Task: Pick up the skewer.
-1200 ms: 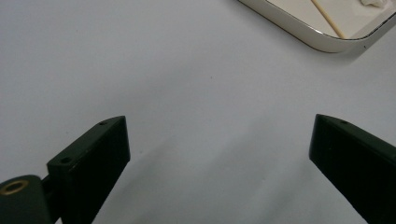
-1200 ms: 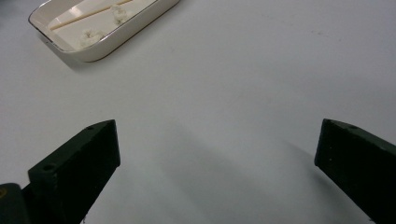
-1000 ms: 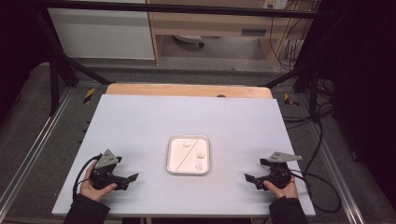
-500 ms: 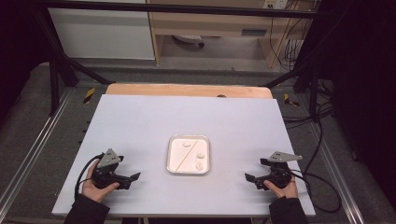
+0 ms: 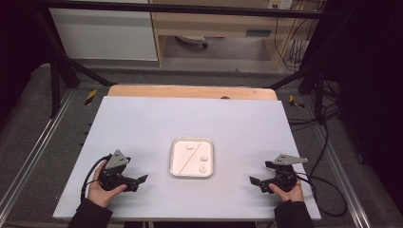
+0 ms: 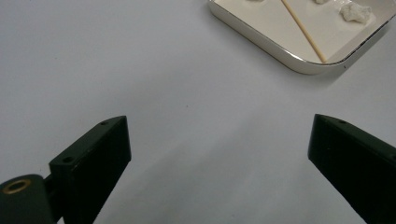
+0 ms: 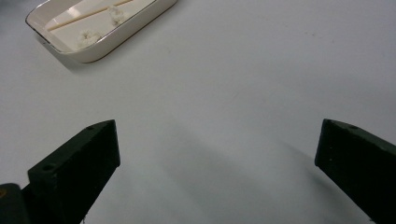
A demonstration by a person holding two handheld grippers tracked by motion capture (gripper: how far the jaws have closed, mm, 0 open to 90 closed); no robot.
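High view: tray (image 5: pixel 173 164) seen mid-worktop (image 5: pixel 142 123), toward near edge
Left gripper (image 5: pixel 139 181): fingers spread wide, nothing held
Right gripper (image 5: pixel 254 182): fingers spread wide, nothing held

No legible text, label, brand, number or sign appears on any surface. The white tray (image 5: pixel 174 156), the table (image 5: pixel 142 128) and the black jaws of both grippers carry no readable markings.

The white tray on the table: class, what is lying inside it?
Inside the tray lie a thin wooden stick, set diagonally, and three small white lumps. Nothing covers them. What the lumps are made of cannot be told.
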